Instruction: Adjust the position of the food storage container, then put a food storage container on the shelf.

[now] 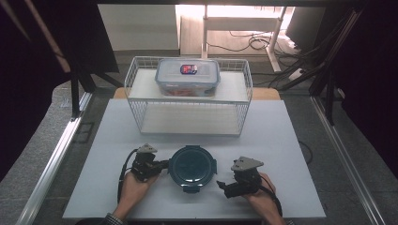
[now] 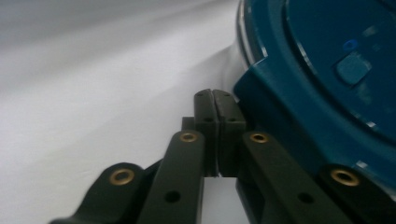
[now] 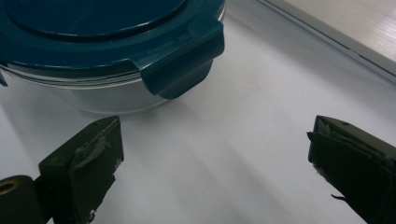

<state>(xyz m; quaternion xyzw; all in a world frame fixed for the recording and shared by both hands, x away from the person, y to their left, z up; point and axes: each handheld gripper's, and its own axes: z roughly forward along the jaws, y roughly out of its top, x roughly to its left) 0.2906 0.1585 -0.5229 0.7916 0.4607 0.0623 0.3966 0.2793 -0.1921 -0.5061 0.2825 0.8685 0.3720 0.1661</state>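
Teal plastic tops the round glass container [image 1: 192, 167] sitting near your edge of the white table [image 1: 291, 140], midway between your two hands; your left gripper [image 1: 162, 164] has its jaws pressed fully together with nothing between them, the tips just beside the container's left latch tab; your right gripper [image 1: 220, 185] is spread wide and empty, low over the table a little apart from the container's right side. Farther back a white wire basket [image 1: 187, 96] stands, with a clear rectangular lidded box [image 1: 187, 77] on its upper tier.
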